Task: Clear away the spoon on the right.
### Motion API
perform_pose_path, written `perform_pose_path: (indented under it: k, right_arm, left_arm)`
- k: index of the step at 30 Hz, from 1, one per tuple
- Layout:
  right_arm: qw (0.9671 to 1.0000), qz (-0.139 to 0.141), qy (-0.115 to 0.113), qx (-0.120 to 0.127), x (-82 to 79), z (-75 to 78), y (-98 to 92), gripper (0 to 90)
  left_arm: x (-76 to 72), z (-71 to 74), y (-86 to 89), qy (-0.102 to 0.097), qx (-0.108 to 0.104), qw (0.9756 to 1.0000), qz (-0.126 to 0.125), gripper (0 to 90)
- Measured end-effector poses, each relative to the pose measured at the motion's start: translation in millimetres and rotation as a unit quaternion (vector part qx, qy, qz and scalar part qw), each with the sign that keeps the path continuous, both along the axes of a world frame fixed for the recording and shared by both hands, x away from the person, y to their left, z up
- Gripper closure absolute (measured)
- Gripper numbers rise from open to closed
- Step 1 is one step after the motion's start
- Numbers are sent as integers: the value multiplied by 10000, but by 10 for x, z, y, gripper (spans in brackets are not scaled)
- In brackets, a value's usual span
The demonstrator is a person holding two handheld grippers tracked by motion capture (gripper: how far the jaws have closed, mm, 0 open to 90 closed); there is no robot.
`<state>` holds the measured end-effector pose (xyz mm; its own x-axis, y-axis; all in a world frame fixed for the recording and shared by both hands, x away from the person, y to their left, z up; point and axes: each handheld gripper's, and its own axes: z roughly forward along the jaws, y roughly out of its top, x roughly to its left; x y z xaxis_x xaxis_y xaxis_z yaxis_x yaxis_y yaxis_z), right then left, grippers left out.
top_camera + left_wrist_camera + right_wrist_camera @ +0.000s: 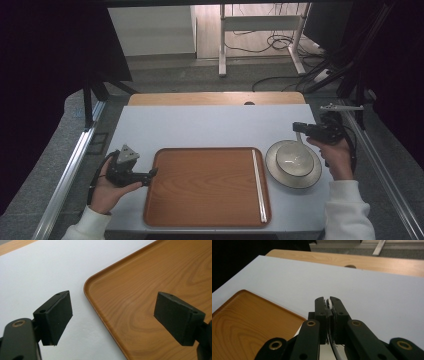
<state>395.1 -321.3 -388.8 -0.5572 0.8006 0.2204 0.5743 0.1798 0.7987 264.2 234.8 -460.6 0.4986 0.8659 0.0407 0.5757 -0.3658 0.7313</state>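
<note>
Two grippers on the go here. The right gripper (298, 126) sits at the far right of the table (200, 125), just behind a shallow white plate (293, 163) with an upturned bowl (295, 158) on it. In the right gripper view its jaws are pinched almost together on something thin and white (328, 303); can't tell exactly what it is, looks like an edge or rim. The left gripper (152, 173) hangs at the near left corner of the wooden tray (200, 185), jaws spread wide with nothing in them, one over the white table and one over the tray. A pair of pale chopsticks (258, 185) lies along the tray's right side, next to the plate.
</note>
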Motion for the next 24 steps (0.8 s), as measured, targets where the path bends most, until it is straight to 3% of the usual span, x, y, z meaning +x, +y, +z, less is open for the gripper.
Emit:
perform_pose_path:
  k: [11, 24]
  right_arm:
    - [9980, 332, -529, -33, -213, 290, 184, 852]
    - [9942, 878, -622, -88, -354, 398, 494, 851]
  left_arm:
    - [3, -1, -3, 13, 30, 10000, -31, 146]
    - [0, 1, -3, 6, 32, 10000, -31, 146]
